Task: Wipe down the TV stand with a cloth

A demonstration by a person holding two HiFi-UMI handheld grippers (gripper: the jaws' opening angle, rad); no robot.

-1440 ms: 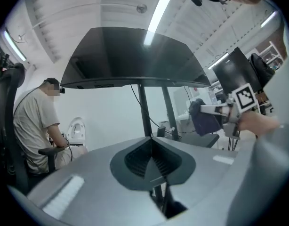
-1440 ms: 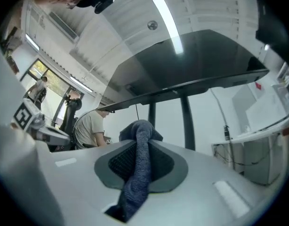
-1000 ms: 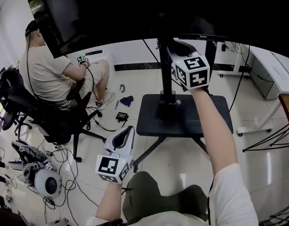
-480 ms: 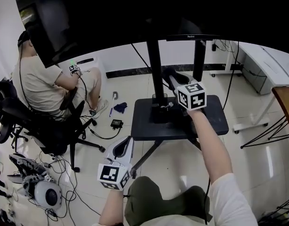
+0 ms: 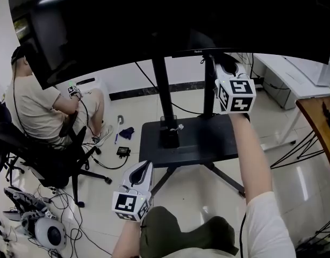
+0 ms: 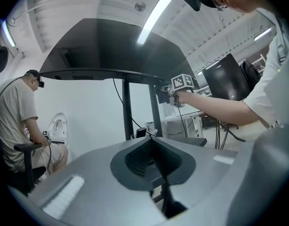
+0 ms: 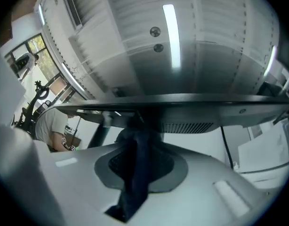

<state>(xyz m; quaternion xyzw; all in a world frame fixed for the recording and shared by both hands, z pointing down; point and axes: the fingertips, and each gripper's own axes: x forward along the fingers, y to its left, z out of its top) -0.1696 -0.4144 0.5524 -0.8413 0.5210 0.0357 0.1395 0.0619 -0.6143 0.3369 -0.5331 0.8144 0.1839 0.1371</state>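
Bright ceiling strip lights (image 7: 169, 34); streaky glare on pale floor (image 5: 299, 175); gripper views fisheye-warped, corners black, foreground soft.

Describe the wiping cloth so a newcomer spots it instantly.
Find the big dark TV on its stand; the right claw is raised just beneath its bottom edge. The cloth is the dark blue strip pinched in that claw, unlike the bluish item lying on the floor.
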